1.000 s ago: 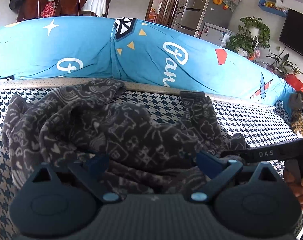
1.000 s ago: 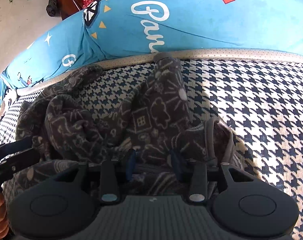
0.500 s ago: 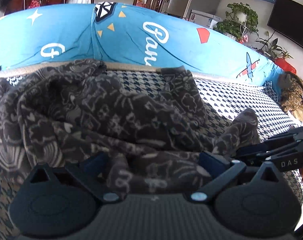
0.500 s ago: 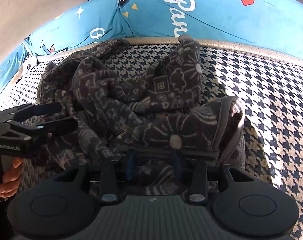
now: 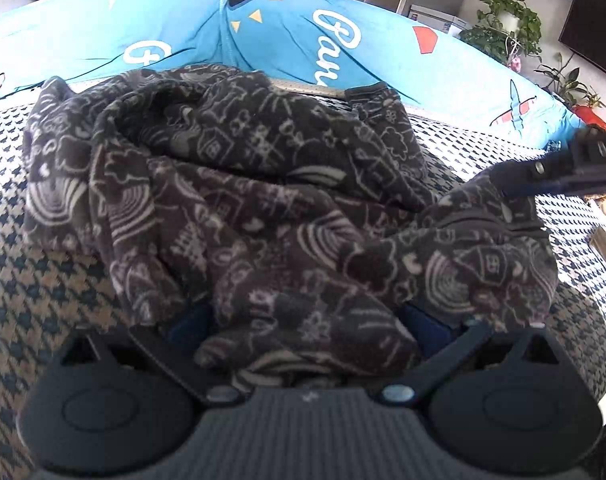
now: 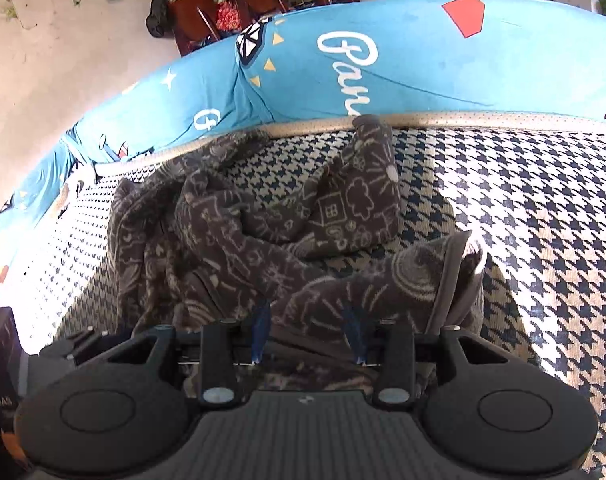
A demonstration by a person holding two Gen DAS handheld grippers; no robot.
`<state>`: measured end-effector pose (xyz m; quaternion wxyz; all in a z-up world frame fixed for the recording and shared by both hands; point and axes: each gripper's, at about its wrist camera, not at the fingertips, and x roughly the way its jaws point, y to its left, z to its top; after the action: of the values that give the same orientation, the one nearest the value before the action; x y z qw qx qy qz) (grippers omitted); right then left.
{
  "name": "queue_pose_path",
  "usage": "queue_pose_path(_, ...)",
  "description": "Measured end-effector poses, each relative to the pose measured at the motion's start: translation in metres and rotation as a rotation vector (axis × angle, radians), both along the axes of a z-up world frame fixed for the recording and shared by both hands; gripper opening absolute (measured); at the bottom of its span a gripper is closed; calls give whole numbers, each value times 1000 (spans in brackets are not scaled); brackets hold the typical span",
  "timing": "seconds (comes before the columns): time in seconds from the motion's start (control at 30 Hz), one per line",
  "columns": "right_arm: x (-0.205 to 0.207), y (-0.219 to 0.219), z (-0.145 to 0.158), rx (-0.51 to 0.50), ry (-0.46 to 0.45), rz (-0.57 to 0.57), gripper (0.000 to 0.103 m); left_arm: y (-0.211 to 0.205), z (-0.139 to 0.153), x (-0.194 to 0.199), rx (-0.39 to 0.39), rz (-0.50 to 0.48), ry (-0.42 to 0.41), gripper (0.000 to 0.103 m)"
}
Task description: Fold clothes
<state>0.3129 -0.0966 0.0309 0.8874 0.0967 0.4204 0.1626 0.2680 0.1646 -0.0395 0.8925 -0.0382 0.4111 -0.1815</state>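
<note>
A dark grey fleece garment [image 5: 239,200] with pale doodle print lies crumpled on the houndstooth sofa seat [image 5: 43,288]. In the left wrist view my left gripper [image 5: 307,320] is open, its blue pads [image 5: 191,322] wide apart, and a bunched fold of the garment lies between them. My right gripper [image 6: 307,328] is shut on the garment [image 6: 263,240] near a ribbed hem [image 6: 451,272], holding that edge slightly raised. The right gripper [image 5: 563,168] also shows at the right edge of the left wrist view, above the fabric.
A blue printed cushion [image 5: 343,40] runs along the back of the seat. Bare houndstooth seat [image 6: 543,200] extends to the right of the garment. Potted plants [image 5: 511,24], a fridge and wooden chairs [image 6: 223,4] stand beyond the sofa.
The left gripper moved forward into the pile, so fabric now bunches between its open fingers. The right gripper stayed shut on the hem edge and shifted with it; the cameras tilted.
</note>
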Motion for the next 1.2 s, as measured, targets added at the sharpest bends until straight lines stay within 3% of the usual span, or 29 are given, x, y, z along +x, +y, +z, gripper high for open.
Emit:
queue_pose_path(0.17, 20, 8, -4, 2, -10, -41, 47, 5, 3, -12, 27, 4, 13, 103)
queue_pose_path(0.43, 56, 16, -20, -52, 2, -112, 59, 18, 13, -5, -22, 7, 89, 103)
queue_pose_path(0.63, 81, 20, -35, -106, 19, -151, 63, 35, 40, 17, -100, 13, 31, 103)
queue_pose_path(1.0, 125, 26, -53, -130, -1, -222, 73, 44, 32, 82, -123, 121, 8, 103)
queue_pose_path(1.2, 136, 34, -60, -175, -55, -190, 77, 37, 23, 83, -75, 130, -4, 103)
